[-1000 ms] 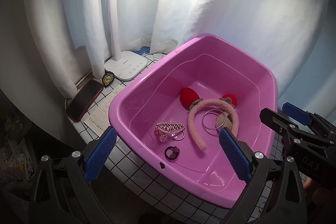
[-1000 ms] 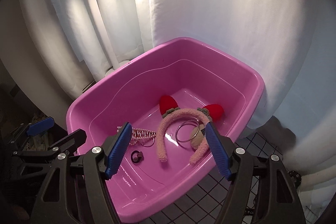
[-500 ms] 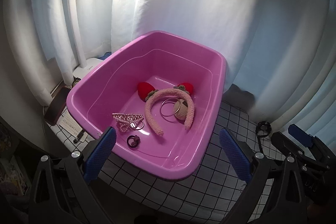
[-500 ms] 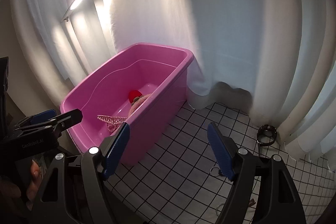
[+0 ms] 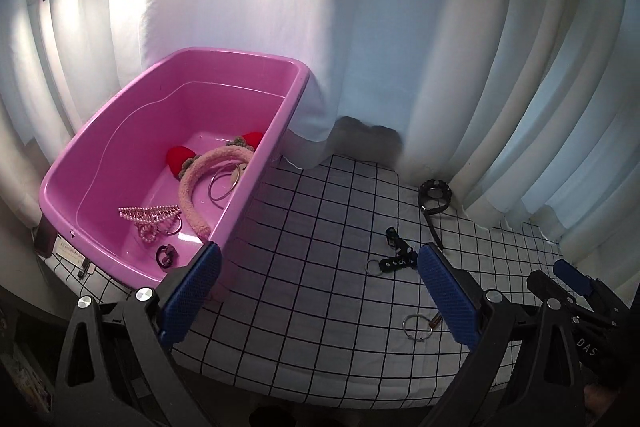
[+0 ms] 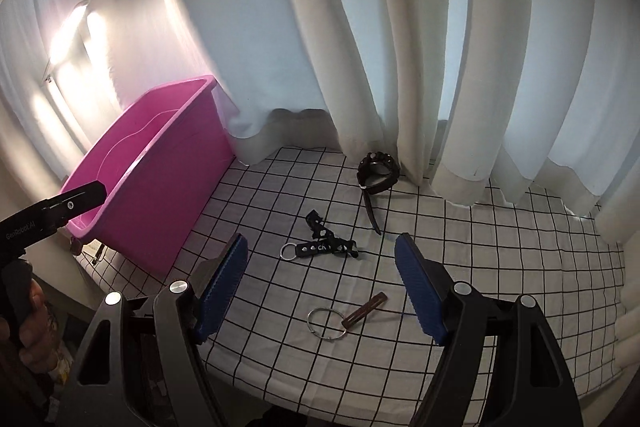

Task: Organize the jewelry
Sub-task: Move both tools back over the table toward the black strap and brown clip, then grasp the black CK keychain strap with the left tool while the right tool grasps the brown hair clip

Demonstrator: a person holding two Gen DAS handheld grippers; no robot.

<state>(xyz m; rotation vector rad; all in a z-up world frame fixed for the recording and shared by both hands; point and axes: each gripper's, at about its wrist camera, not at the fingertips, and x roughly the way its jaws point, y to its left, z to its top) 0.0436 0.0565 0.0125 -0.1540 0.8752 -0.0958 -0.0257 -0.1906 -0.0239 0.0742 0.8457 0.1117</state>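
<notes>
A pink tub (image 5: 120, 115) (image 6: 160, 195) stands at the left on a checked cloth. It holds a fuzzy pink headband (image 5: 200, 179), a pearl hair clip (image 5: 150, 217), a metal bangle (image 5: 224, 183) and a small black ring (image 5: 165, 254). On the cloth lie a black watch (image 6: 378, 169) (image 5: 434, 193), a black strap keychain (image 6: 320, 247) (image 5: 394, 259), and a metal ring with a brown tag (image 6: 328, 321) (image 5: 418, 327). My left gripper (image 5: 320, 291) is open and empty beside the tub. My right gripper (image 6: 322, 279) is open and empty above the ring and keychain.
White curtains (image 6: 400, 47) hang along the back edge of the table. A lit lamp (image 6: 66, 35) glows behind the tub at left. The checked cloth (image 6: 500, 247) stretches to the right.
Both grippers have swung right, away from over the tub, toward the cloth with the watch, keychain and ring. Both stayed open.
</notes>
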